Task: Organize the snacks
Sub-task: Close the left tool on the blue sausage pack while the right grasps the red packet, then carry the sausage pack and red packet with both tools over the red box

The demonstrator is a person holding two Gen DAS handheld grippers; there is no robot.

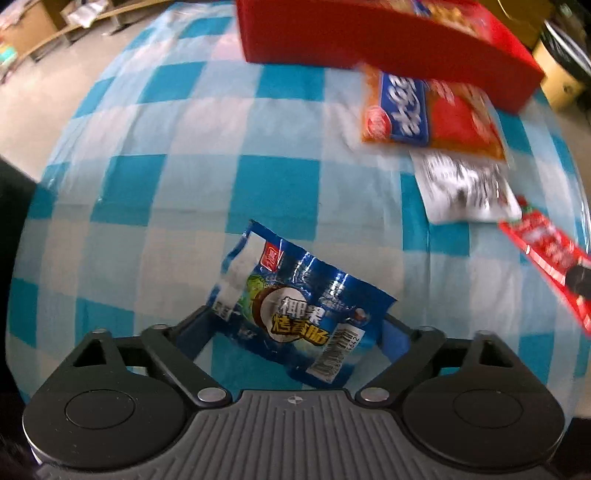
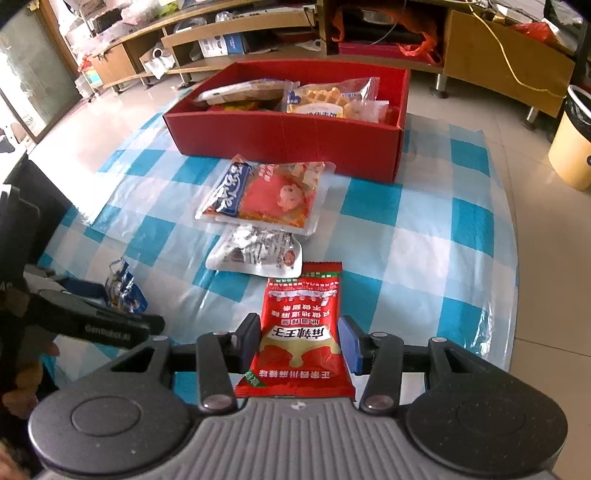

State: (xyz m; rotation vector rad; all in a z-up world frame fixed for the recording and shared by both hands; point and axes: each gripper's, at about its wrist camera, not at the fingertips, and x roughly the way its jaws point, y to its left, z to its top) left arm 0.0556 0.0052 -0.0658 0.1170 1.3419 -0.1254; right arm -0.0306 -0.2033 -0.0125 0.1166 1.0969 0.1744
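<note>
My left gripper (image 1: 295,325) is shut on a blue snack packet (image 1: 295,310), held tilted above the blue-checked cloth (image 1: 177,192); the packet also shows in the right wrist view (image 2: 123,286). My right gripper (image 2: 301,341) is open, its fingers on either side of a red snack packet (image 2: 301,332) that lies flat on the cloth (image 2: 424,236). An orange-and-blue packet (image 2: 266,195) and a white packet (image 2: 258,251) lie between it and the red box (image 2: 288,138), which holds several snacks. In the left wrist view these show at the right: the orange packet (image 1: 432,114), white packet (image 1: 465,188), red packet (image 1: 546,251), box (image 1: 369,40).
The left gripper body (image 2: 96,325) reaches in from the left of the right wrist view. Wooden shelves (image 2: 236,33) stand behind the cloth. A yellow bin (image 2: 572,140) stands at the far right on the tiled floor.
</note>
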